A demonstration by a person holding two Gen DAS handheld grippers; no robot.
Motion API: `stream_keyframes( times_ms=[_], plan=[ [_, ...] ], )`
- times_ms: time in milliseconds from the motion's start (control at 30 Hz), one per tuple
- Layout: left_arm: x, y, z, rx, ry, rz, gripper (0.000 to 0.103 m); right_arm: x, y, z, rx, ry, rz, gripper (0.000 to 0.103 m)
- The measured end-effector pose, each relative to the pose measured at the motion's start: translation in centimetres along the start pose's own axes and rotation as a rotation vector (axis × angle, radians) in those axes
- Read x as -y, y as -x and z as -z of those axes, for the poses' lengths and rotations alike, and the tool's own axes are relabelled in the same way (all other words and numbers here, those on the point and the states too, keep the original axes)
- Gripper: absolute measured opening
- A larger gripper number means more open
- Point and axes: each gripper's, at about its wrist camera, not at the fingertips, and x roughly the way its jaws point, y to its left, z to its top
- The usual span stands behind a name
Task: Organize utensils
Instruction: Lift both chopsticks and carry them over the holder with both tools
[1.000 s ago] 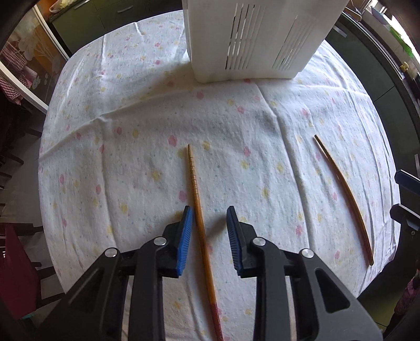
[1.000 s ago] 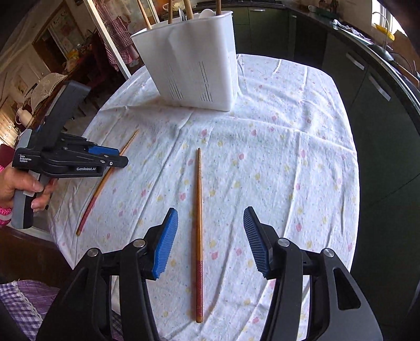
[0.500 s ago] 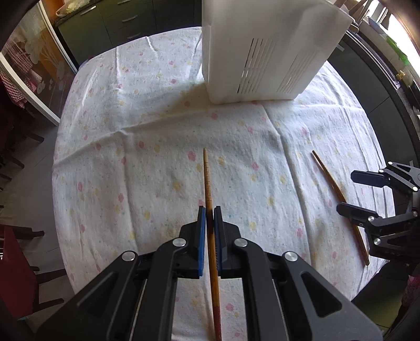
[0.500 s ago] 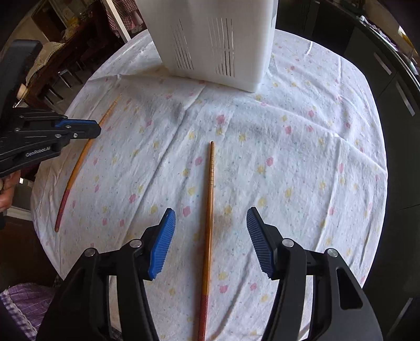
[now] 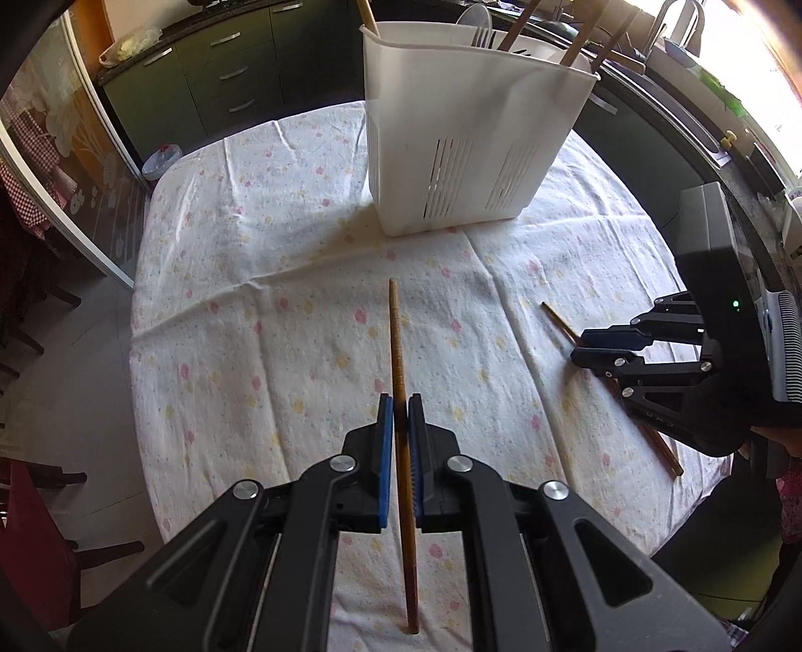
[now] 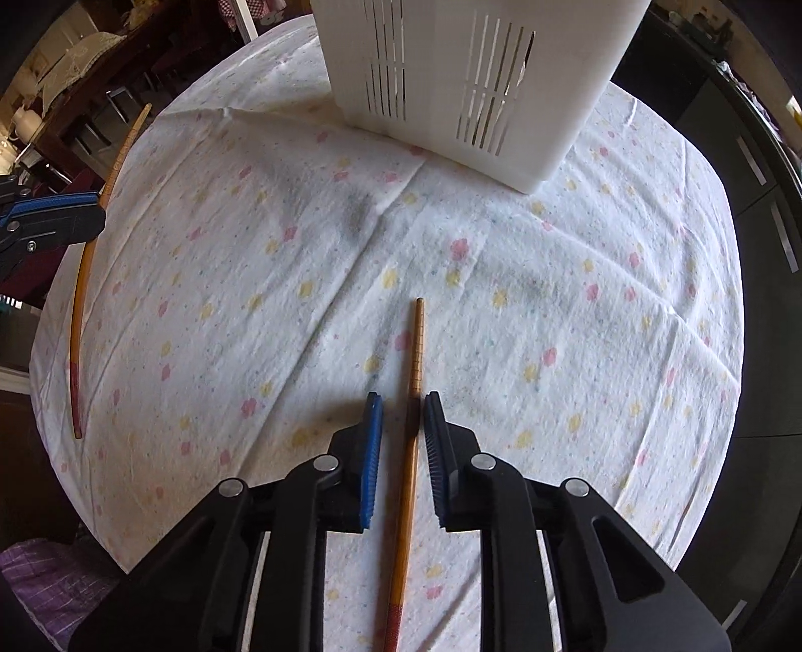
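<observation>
My left gripper (image 5: 399, 401) is shut on a wooden chopstick (image 5: 397, 341) and holds it above the table, tip towards the white utensil holder (image 5: 466, 150). My right gripper (image 6: 403, 401) straddles a second chopstick (image 6: 416, 346) that lies on the cloth; its jaws are narrowed, with a small gap on the left side. The right gripper also shows in the left wrist view (image 5: 601, 346), over that second chopstick (image 5: 556, 318). The left gripper's fingers (image 6: 50, 210) and its chopstick (image 6: 85, 261) show at the left of the right wrist view.
A round table with a flowered white tablecloth (image 5: 280, 311). The holder holds several wooden utensils and a fork (image 5: 481, 35). Dark green cabinets (image 5: 225, 65) stand behind. A red chair (image 5: 30, 541) is at the left.
My left gripper closed on its chopstick and has lifted it off the cloth. My right gripper came down over the second chopstick and its jaws have narrowed around it.
</observation>
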Motion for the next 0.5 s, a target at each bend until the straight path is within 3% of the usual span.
stream_keyframes(
  times_ms=[200, 400, 500],
  plan=[
    [0.5, 1.6, 0.3, 0.033, -0.022, 0.012, 0.006, 0.3, 1.8, 1.5, 0.056, -0.031, -0.021, 0.006],
    [1.2, 4.0, 0.4, 0.081, -0.058, 0.015, 0.006, 1.5, 7.1, 4.1, 0.173, -0.057, -0.04, 0.007],
    [1.4, 3.7, 0.3, 0.055, -0.068, 0.001, 0.006, 1.8, 9.7, 5.7, 0.224, -0.057, -0.039, 0.007]
  ],
)
